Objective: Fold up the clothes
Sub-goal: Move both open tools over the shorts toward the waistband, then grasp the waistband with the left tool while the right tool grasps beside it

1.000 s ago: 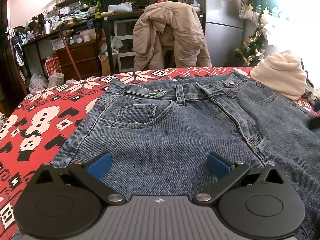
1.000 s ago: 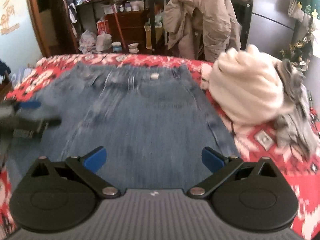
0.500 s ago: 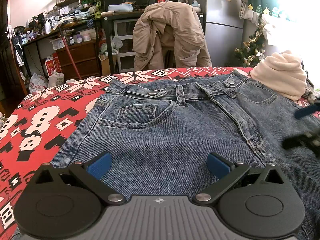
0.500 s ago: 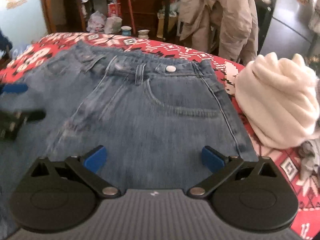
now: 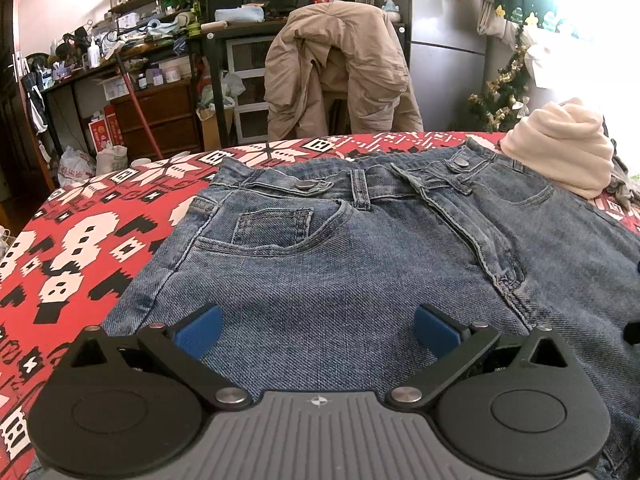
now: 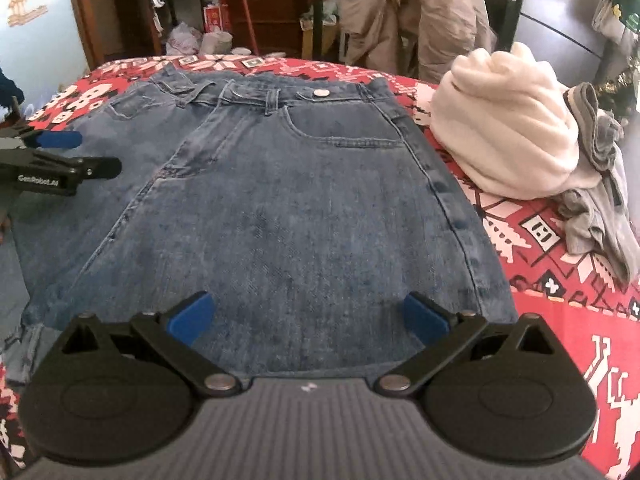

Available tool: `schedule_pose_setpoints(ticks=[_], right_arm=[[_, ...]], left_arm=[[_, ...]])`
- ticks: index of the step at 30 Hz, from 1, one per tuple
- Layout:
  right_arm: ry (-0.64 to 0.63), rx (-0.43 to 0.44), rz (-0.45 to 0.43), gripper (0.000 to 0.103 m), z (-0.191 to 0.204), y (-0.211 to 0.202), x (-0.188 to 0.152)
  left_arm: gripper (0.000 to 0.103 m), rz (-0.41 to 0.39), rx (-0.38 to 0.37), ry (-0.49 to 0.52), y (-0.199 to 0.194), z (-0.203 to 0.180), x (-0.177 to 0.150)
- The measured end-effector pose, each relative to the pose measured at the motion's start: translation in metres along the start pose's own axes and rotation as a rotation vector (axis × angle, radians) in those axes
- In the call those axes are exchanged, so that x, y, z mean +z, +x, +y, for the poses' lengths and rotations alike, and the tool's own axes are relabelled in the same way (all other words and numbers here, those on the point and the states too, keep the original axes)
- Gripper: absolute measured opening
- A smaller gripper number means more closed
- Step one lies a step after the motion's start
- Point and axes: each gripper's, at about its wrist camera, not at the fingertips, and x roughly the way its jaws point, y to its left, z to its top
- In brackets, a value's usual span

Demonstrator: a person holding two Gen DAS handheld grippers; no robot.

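Our left gripper (image 5: 316, 330) and right gripper (image 6: 306, 320) both hang spread wide and empty over the jeans (image 5: 360, 248), which lie flat on the red patterned cover (image 5: 80, 240); just beside the waistband sits a cream fleece bundle (image 6: 504, 128) with grey clothes (image 6: 600, 200); beyond, a tan coat (image 5: 340, 72) hides its chair; the jeans' legs are cut off below.

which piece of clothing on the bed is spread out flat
The jeans. The cream top and the grey garment beside it lie bunched in a heap.
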Motion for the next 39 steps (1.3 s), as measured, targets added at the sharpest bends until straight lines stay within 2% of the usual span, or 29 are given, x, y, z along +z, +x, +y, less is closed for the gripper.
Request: schedule_pose_setpoints(ticks=[1, 4, 5, 8, 10, 11, 12, 13, 14, 15, 19, 24, 29, 30, 33, 35, 39], right_arm=[[0.004, 0.001, 0.02, 0.102, 0.0, 0.001, 0.005], [0.066, 0.02, -0.011, 0.102, -0.006, -0.002, 0.013], [0.086, 0.02, -0.045, 0.102, -0.007, -0.005, 0.015], [0.105, -0.026, -0.091, 0.098, -0.008, -0.001, 0.018], [0.112, -0.049, -0.103, 0.078, -0.009, 0.005, 0.02], [0.119, -0.05, -0.091, 0.076, -0.009, 0.011, 0.019], [0.109, -0.061, -0.106, 0.073, -0.007, 0.012, 0.018], [0.099, -0.071, -0.12, 0.073, -0.006, 0.013, 0.017], [0.097, -0.073, -0.129, 0.073, -0.005, 0.014, 0.016], [0.095, -0.075, -0.139, 0.073, -0.004, 0.014, 0.015], [0.083, -0.073, -0.163, 0.074, -0.003, 0.014, 0.011], [0.082, -0.067, -0.169, 0.075, -0.005, 0.015, 0.01], [0.077, -0.064, -0.189, 0.075, -0.005, 0.014, 0.006], [0.077, -0.063, -0.19, 0.075, -0.005, 0.014, 0.006], [0.077, -0.06, -0.197, 0.075, -0.005, 0.014, 0.004], [0.078, -0.06, -0.201, 0.076, -0.005, 0.014, 0.004], [0.075, -0.058, -0.202, 0.078, -0.005, 0.015, 0.004]], left_arm=[[0.103, 0.0, -0.001, 0.003, 0.001, -0.001, 0.001], [0.103, 0.001, -0.014, 0.006, 0.003, 0.0, 0.003], [0.103, 0.002, -0.014, 0.006, 0.003, 0.0, 0.003], [0.103, 0.003, -0.015, 0.005, 0.003, 0.0, 0.004], [0.097, 0.0, -0.011, 0.009, -0.001, -0.001, 0.006], [0.082, -0.001, -0.009, 0.011, -0.003, -0.001, 0.007], [0.059, -0.003, -0.006, 0.011, -0.006, -0.001, 0.009], [0.046, -0.007, 0.0, 0.006, -0.009, -0.001, 0.013], [0.025, -0.008, 0.003, -0.003, -0.011, 0.0, 0.016], [0.009, 0.006, -0.01, -0.026, -0.01, 0.002, 0.021], [0.006, 0.087, -0.06, -0.079, 0.006, 0.01, 0.036], [0.006, 0.119, 0.028, -0.042, 0.023, 0.017, 0.052], [0.006, 0.115, 0.028, -0.103, 0.028, 0.044, 0.061], [0.006, 0.115, 0.017, -0.123, 0.025, 0.048, 0.063], [0.006, 0.099, -0.135, -0.172, 0.01, 0.045, 0.067], [0.006, 0.126, -0.188, -0.148, 0.008, 0.033, 0.068], [0.006, 0.188, -0.181, -0.091, 0.026, 0.011, 0.067]])
